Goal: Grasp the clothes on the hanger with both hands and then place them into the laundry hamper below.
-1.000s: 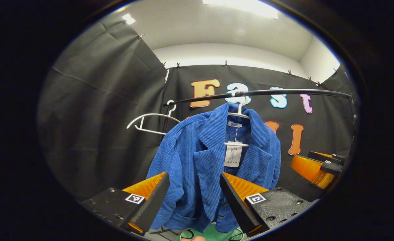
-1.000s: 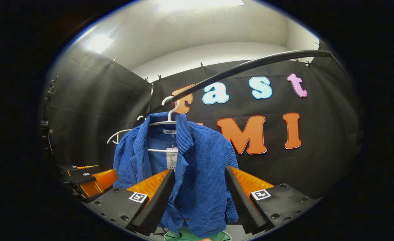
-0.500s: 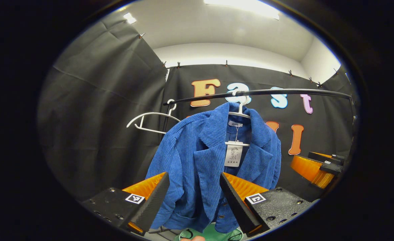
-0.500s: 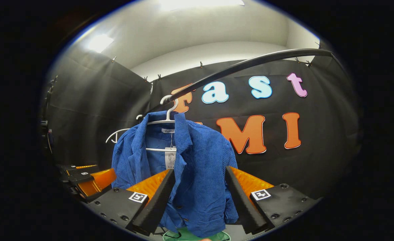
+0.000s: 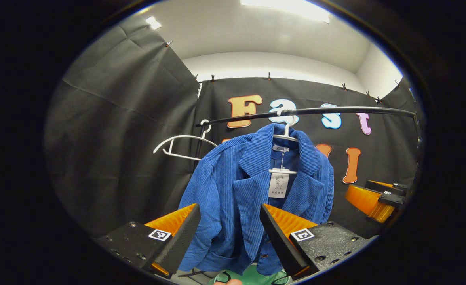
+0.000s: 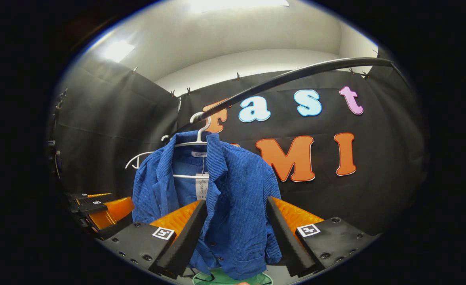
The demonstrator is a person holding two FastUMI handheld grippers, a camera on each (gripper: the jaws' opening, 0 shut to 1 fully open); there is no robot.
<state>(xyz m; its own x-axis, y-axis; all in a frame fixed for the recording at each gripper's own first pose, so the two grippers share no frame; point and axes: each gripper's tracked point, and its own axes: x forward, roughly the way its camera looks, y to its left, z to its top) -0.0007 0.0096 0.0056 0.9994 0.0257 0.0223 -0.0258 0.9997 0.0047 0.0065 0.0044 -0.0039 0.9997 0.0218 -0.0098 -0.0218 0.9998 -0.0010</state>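
In the left gripper view, the left tongs (image 5: 229,231) were seen spread wide, with nothing pinched between them; the lower front of the blue corduroy jacket (image 5: 236,198) was framed in the gap beyond the fingers. Whether the cloth was touched could not be told. In the right gripper view, the right tongs (image 6: 236,233) were likewise held apart and empty, with the jacket (image 6: 233,202) seen between them. Each pair of tongs was also caught at the edge of the other's view: the right tongs (image 5: 377,200) at the far right of the left gripper view, the left tongs (image 6: 100,208) at the far left of the right gripper view, beside the jacket.

Below the jacket's hem, a sliver of the green laundry hamper (image 5: 256,277) was glimpsed at the bottom of the left gripper view, and again (image 6: 217,279) in the right gripper view.

Farther off, the jacket was hung on a white hanger (image 5: 286,132), with a paper tag (image 5: 278,185) dangling inside the open collar. The hanger was hooked over a dark rail (image 5: 335,111). A second, bare white hanger (image 5: 179,144) was hung near the rail's left end. Behind everything, the black cloth wall (image 5: 126,130) was seen pinned up under a white ceiling.
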